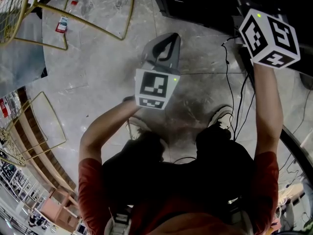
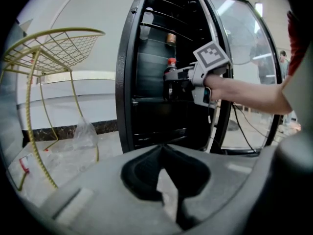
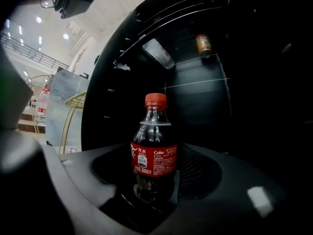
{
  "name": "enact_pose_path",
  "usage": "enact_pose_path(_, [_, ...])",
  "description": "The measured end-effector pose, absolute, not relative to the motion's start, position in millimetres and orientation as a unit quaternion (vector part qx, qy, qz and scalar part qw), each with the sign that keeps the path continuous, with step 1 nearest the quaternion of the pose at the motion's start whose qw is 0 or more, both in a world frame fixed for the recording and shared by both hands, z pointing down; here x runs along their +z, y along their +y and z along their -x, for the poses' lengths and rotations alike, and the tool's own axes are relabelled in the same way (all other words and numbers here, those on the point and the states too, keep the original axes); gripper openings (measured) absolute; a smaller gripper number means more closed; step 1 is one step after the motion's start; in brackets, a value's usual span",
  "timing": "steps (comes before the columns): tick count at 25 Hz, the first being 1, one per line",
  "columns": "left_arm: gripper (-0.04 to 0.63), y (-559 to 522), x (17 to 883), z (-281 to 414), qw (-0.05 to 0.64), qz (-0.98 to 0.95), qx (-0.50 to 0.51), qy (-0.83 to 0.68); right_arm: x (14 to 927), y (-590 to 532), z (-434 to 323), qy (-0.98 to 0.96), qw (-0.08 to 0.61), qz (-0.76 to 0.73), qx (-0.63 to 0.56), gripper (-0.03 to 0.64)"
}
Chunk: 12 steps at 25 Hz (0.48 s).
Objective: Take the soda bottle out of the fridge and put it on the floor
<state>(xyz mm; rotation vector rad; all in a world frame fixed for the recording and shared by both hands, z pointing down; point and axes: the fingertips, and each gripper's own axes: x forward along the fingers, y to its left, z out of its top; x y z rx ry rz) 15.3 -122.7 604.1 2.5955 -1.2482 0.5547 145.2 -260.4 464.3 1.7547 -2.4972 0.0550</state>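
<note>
The soda bottle is a small cola with a red cap and red label. It stands upright between the jaws of my right gripper, which is shut on its lower body inside the black fridge. The left gripper view shows the same bottle held at mid-shelf height by the right gripper. In the head view only the right gripper's marker cube shows at the dark fridge opening. My left gripper hangs over the floor, shut and empty, its tips pointing toward the fridge.
The fridge's glass door stands open on the right. A can and a clear bottle sit on upper shelves. A gold wire chair and a plastic bag stand left of the fridge. Cables run by the person's shoe.
</note>
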Motion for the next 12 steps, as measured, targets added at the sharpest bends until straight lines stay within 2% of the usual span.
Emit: enact_pose_path(12, [0.000,-121,598,-10,0.101,-0.878,0.186,-0.430,461,-207,-126,-0.844,0.028,-0.536,0.023,0.291])
